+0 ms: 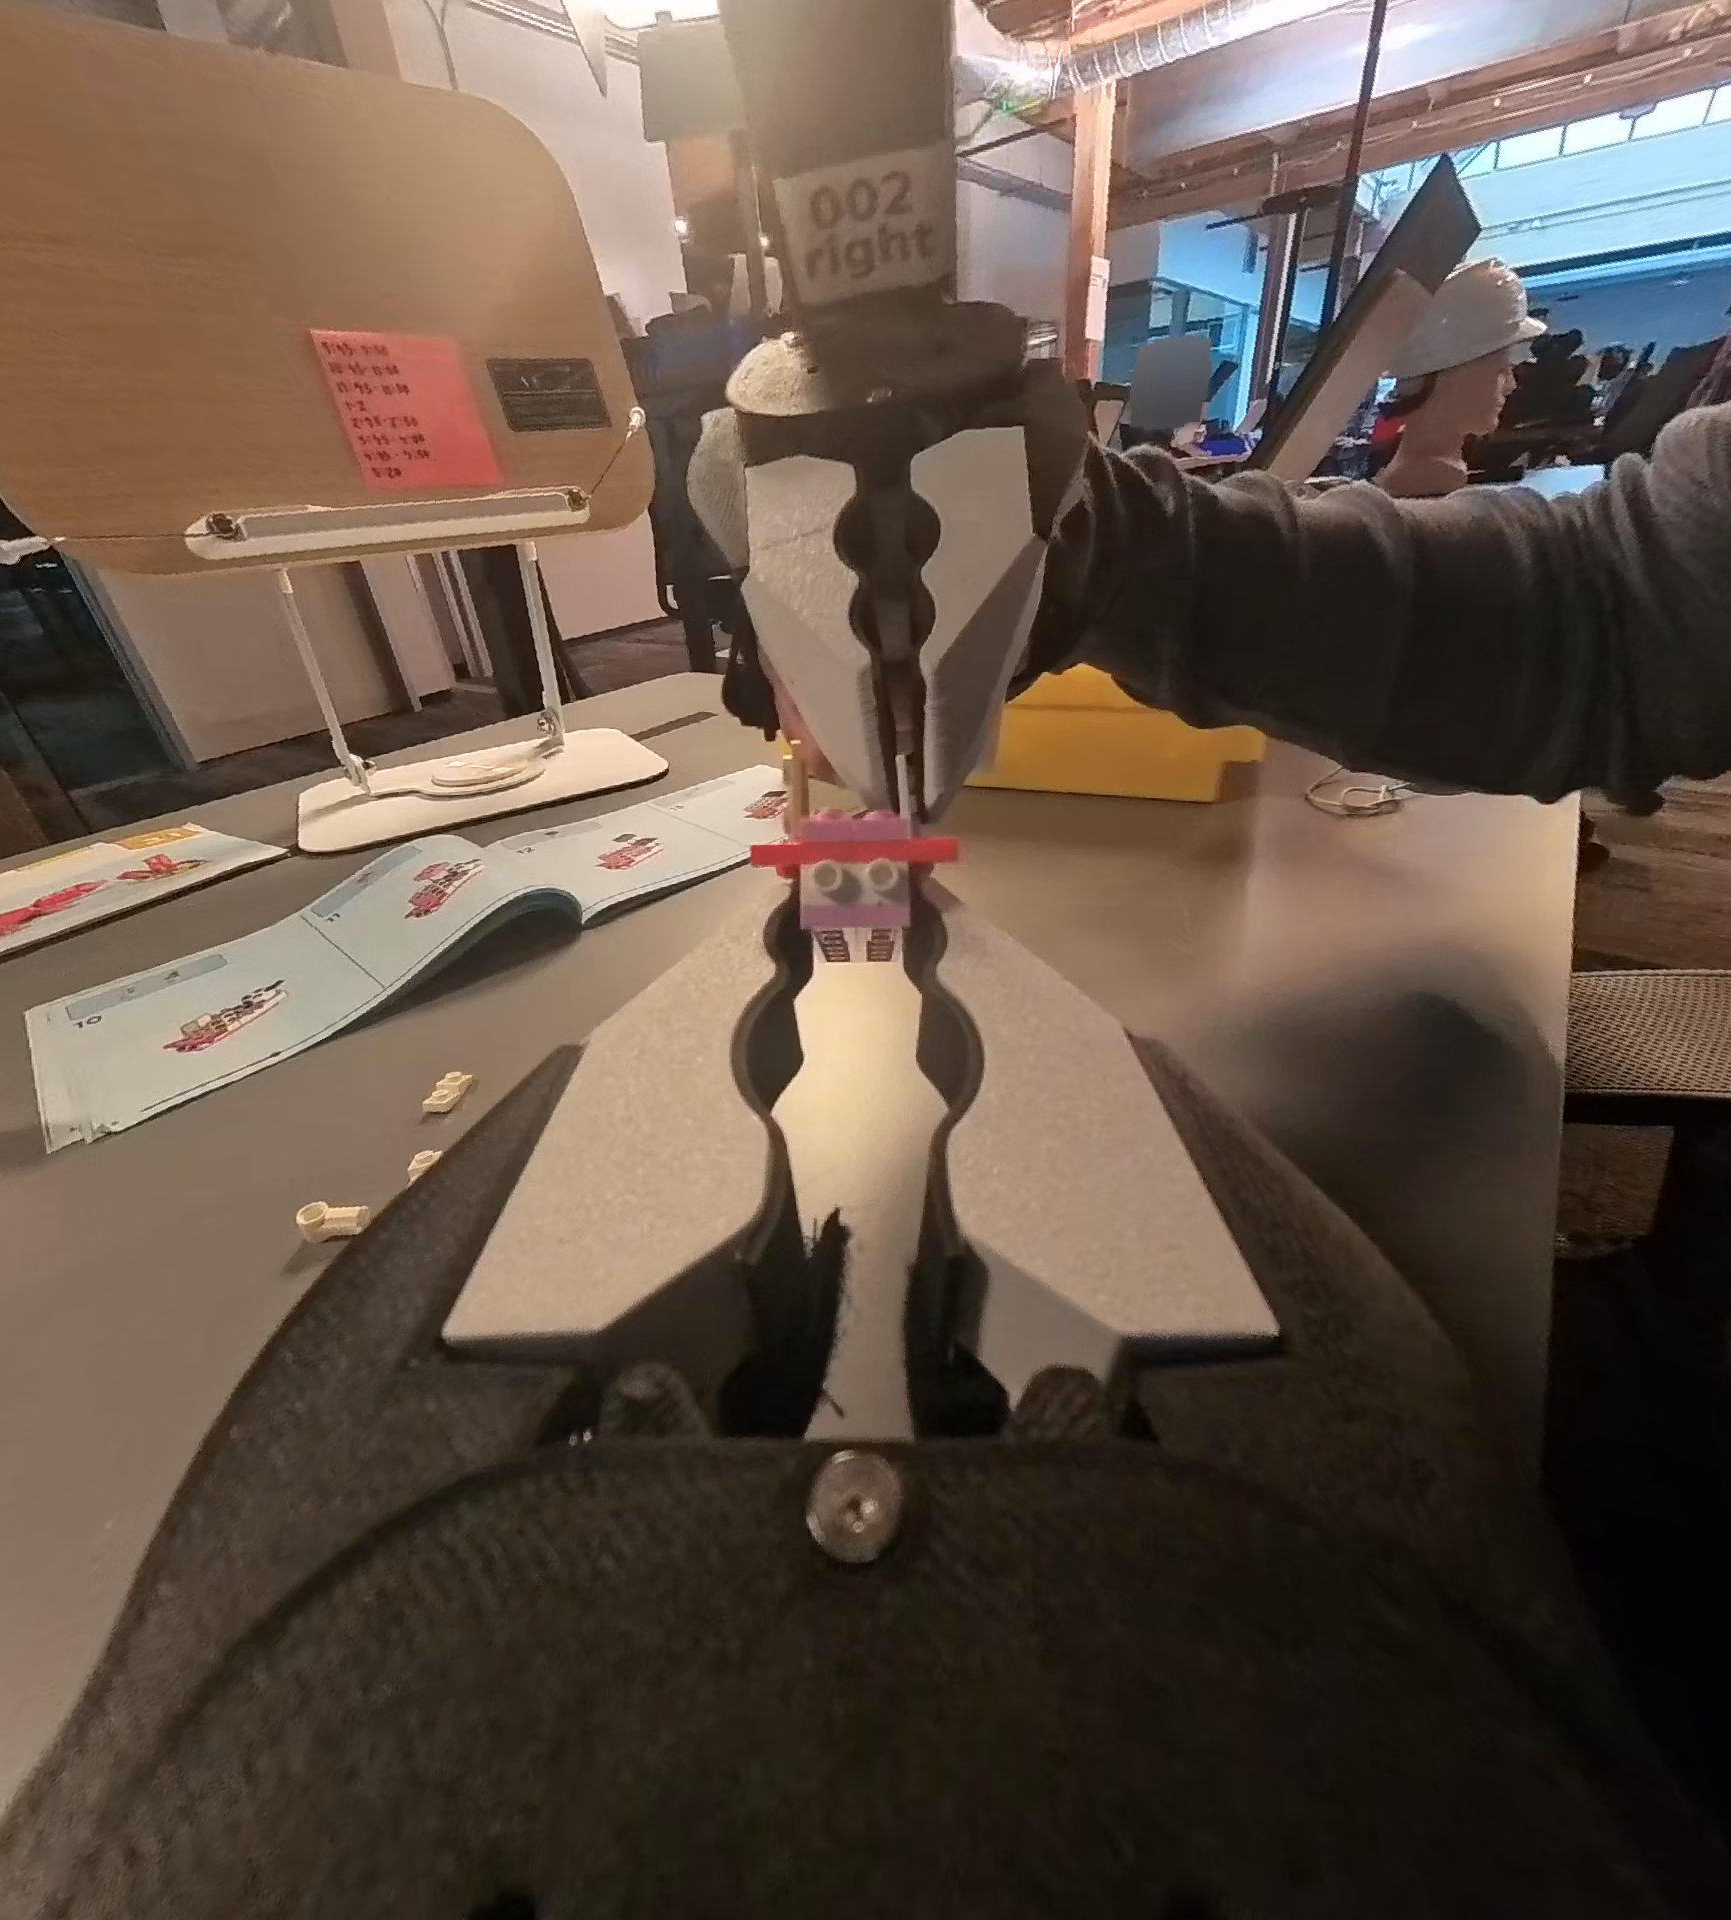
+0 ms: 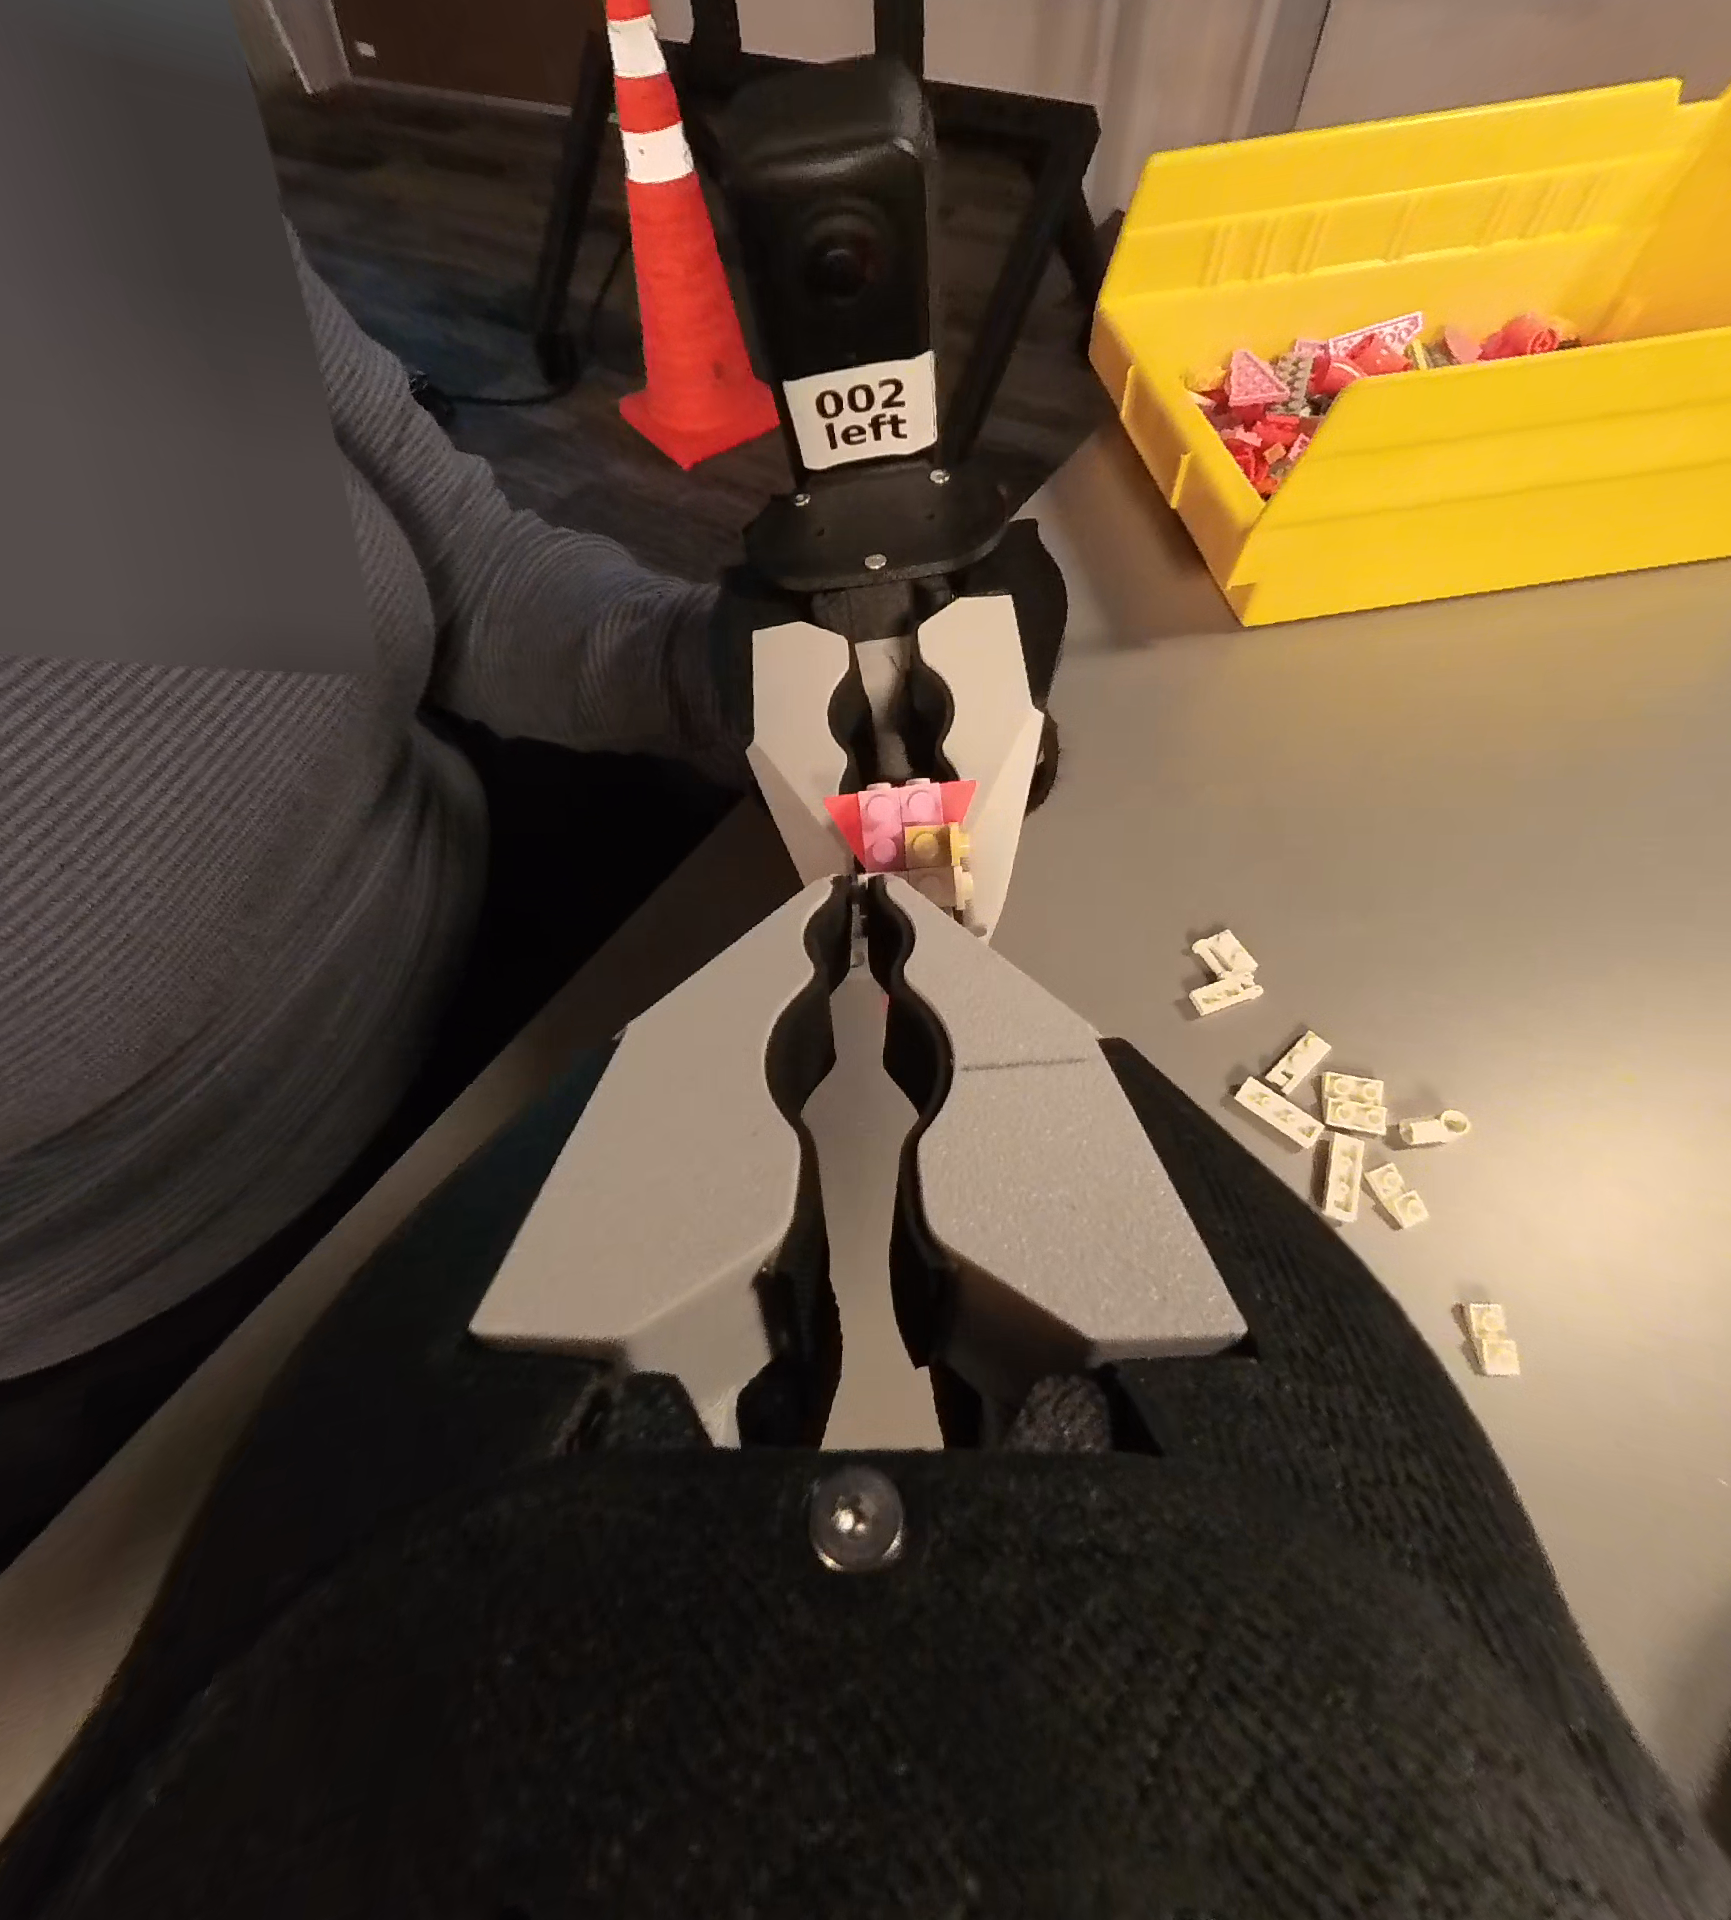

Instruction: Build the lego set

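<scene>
Your left gripper (image 1: 856,940) clamps the small brick assembly (image 1: 853,883) by its lilac and white body, above the near edge of the grey table (image 1: 1256,935). Your right gripper (image 2: 856,894), opposite it, has its tips pinched nearly closed on a thin white piece (image 1: 908,784) at the assembly's far side. The build looks light and rigid but likely to pop apart, so grip flat brick sides, not the red plate (image 1: 856,854).

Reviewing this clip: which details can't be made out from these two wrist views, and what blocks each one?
- The part pinched by the right gripper: a thin white sliver, too small; fingers hide it.
- Underside of the pink and red brick model: the left gripper covers it.
- Contents deep in the yellow bin: the front wall hides them.
- Instruction booklet drawings: too small, blurred.
- Right edge of the table: motion-blurred.
</scene>
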Available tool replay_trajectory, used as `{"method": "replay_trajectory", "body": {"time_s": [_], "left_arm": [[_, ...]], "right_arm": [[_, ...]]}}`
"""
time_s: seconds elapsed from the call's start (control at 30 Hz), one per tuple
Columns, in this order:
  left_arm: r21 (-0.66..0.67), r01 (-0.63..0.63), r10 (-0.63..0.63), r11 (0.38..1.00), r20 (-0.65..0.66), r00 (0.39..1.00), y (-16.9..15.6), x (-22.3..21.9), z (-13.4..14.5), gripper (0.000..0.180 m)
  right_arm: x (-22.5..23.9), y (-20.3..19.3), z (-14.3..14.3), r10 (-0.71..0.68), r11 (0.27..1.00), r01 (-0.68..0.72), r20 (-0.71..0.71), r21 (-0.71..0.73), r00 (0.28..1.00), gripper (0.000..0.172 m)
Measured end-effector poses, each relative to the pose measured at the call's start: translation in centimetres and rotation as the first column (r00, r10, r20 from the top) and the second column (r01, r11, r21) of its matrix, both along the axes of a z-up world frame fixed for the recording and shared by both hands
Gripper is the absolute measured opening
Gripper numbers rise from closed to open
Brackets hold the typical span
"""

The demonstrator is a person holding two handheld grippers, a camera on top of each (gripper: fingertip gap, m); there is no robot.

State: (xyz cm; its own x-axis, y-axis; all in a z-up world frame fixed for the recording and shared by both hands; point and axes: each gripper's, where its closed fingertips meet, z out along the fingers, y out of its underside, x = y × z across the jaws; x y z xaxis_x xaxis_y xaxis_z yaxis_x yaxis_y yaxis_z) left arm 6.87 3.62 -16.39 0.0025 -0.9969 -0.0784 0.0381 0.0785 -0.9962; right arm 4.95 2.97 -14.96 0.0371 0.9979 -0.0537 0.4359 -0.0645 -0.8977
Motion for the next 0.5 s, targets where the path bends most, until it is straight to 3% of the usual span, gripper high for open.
{"method": "replay_trajectory", "body": {"time_s": [0.4, 0.5], "left_arm": [[-0.023, -0.013, 0.013, 1.000, 0.017, 1.000, 0.4, -0.1, 0.2, 0.014], [-0.045, 0.017, -0.013, 0.999, 0.095, 0.995, 0.3, -0.5, 1.3, 0.015]], "right_arm": [[-0.3, 0.4, 0.4, -0.060, 0.995, 0.055, 0.056, 0.080, 0.997, 0.001], [-0.8, 0.3, 1.6, -0.098, 0.989, 0.099, -0.015, 0.112, 0.995, 0.001]]}}
